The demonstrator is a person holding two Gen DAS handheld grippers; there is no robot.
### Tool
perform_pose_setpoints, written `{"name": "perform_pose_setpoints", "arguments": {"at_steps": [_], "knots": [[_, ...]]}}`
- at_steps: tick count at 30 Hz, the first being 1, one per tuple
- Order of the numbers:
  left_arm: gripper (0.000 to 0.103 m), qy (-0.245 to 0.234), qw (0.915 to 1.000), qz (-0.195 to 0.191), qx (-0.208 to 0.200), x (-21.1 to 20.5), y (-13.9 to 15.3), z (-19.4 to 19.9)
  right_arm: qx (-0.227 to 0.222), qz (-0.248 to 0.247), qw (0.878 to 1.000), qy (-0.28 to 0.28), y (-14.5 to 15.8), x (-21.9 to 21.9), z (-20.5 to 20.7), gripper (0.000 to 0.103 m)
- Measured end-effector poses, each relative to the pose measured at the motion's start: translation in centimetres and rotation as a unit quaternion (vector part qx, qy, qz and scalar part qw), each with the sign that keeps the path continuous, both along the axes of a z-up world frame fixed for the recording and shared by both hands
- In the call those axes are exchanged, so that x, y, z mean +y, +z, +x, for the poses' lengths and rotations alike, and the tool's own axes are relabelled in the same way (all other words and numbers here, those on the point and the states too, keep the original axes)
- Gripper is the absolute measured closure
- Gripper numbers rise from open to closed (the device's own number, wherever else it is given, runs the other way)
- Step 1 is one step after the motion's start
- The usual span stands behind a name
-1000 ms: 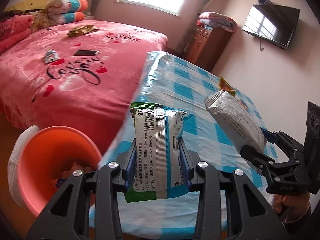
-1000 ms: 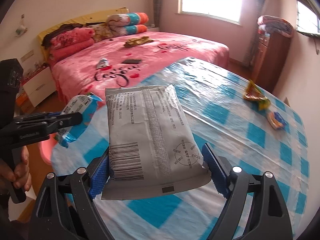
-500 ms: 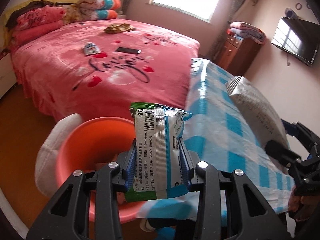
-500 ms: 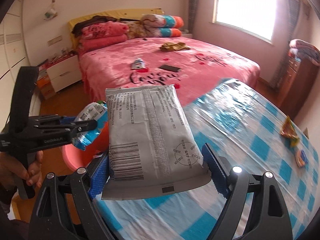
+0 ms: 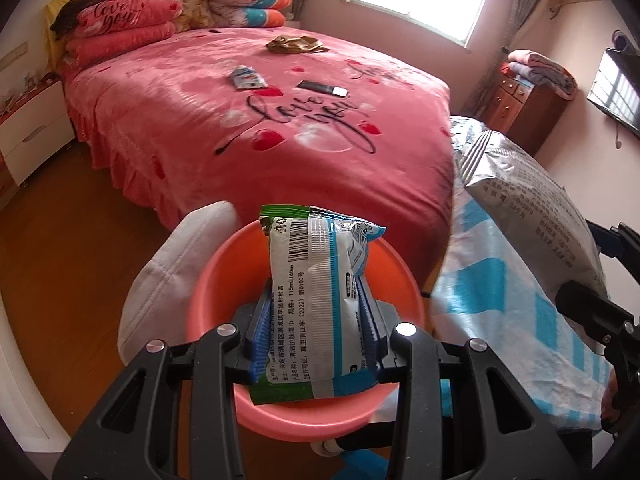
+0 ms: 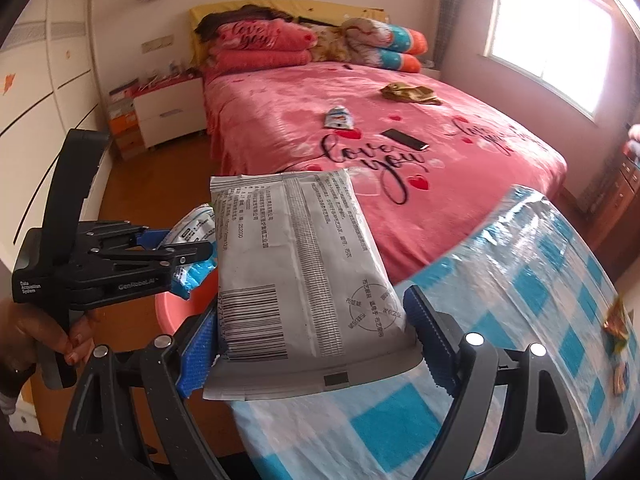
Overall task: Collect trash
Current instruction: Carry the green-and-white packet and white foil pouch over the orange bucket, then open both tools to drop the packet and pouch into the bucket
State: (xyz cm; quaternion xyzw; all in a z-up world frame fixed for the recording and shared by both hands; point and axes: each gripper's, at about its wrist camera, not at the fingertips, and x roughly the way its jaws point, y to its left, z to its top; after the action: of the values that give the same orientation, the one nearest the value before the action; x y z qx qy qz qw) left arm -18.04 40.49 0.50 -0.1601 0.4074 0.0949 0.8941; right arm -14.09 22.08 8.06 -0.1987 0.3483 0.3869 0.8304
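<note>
Wipes packet point(image 5: 316, 300) over bin point(image 5: 208, 280); grey pouch point(image 6: 296, 276) aloft.

Wooden floor point(image 5: 76, 240): brown boards, carrying a round salmon-pink plastic bin point(image 5: 208, 292) with a white liner bag point(image 5: 160, 280) draped over its rim at 9 o'clock.

Bed under pink heart-print "love you" bedspread point(image 5: 192, 120): crumpled gold wrapper point(image 5: 296, 44) at 12 o'clock, small blue-white packet point(image 5: 247, 78) near centre, black phone point(image 5: 322, 88) just beside it at 3 o'clock.

Table under blue-and-white checked plastic cloth point(image 6: 520, 320): yellow-red wrapper point(image 6: 618, 320) at its 3 o'clock edge.
</note>
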Motion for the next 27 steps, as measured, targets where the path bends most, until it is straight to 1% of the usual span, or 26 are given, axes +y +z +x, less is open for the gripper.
{"name": "perform_pose_setpoints", "arguments": {"at_steps": [9, 16, 27], "knots": [[0.064, 0.01, 0.9998, 0.005, 0.016, 0.8, -1.6, -0.3, 0.005, -0.027, 0.999, 0.021, -1.6, 2.6, -0.3, 0.018], [0.064, 0.013, 0.9996, -0.001, 0.025, 1.2, -2.6, -0.3, 0.008, -0.046, 0.998, 0.032, -2.8, 4.1, -0.5, 0.018], [0.063, 0.013, 0.999, -0.003, 0.043, 1.2, -4.1, 0.2, 0.003, -0.073, 0.997, 0.037, -4.6, 5.2, -0.7, 0.018]]}}
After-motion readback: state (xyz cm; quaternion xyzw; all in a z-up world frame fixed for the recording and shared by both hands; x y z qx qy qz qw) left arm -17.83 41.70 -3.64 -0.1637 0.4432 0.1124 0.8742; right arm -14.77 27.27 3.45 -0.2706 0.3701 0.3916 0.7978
